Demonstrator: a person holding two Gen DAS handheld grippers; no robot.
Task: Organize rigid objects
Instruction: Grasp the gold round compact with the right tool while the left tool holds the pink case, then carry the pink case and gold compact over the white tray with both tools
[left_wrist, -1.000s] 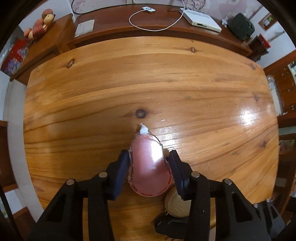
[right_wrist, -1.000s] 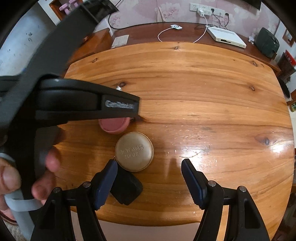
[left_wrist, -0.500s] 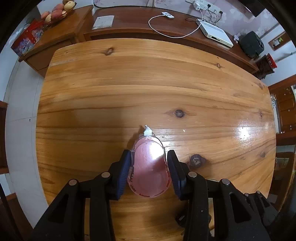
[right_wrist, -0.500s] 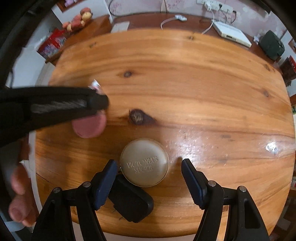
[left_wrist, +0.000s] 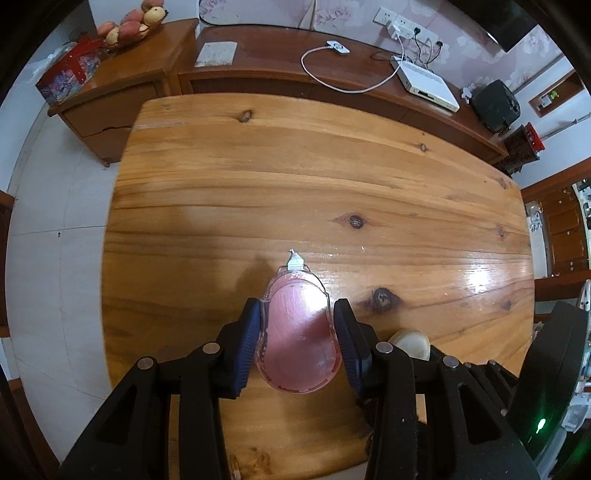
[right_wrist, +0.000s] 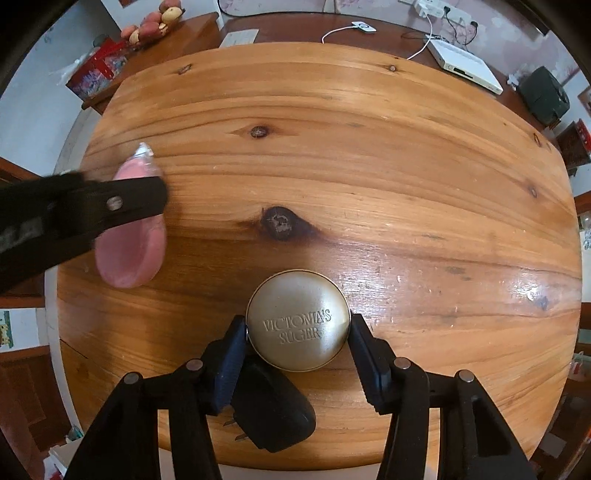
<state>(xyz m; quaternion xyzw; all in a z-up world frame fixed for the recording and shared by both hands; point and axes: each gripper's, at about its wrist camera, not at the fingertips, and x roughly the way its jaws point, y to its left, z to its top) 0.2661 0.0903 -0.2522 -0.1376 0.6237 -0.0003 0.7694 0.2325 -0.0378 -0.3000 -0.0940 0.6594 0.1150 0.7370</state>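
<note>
My left gripper (left_wrist: 297, 341) is shut on a pink correction-tape dispenser (left_wrist: 298, 334) with a clear shell and white tip, held above the wooden table (left_wrist: 295, 177). It also shows in the right wrist view (right_wrist: 131, 243), at the left, under the left gripper's finger. My right gripper (right_wrist: 297, 338) is shut on a round gold tin (right_wrist: 298, 320) embossed "Victoria's", which rests on the table near its front edge. A sliver of the tin shows in the left wrist view (left_wrist: 410, 341).
A black plug adapter (right_wrist: 273, 406) lies by the table's front edge under my right gripper's left finger. Behind the table stands a dark sideboard (left_wrist: 295, 55) with a white cable, a white box (left_wrist: 428, 85) and a black bag. A fruit bowl (left_wrist: 129, 26) sits far left.
My left gripper has lifted the pink dispenser and carried it left, away from the tin. My right gripper moved forward and closed its fingers around the gold tin.
</note>
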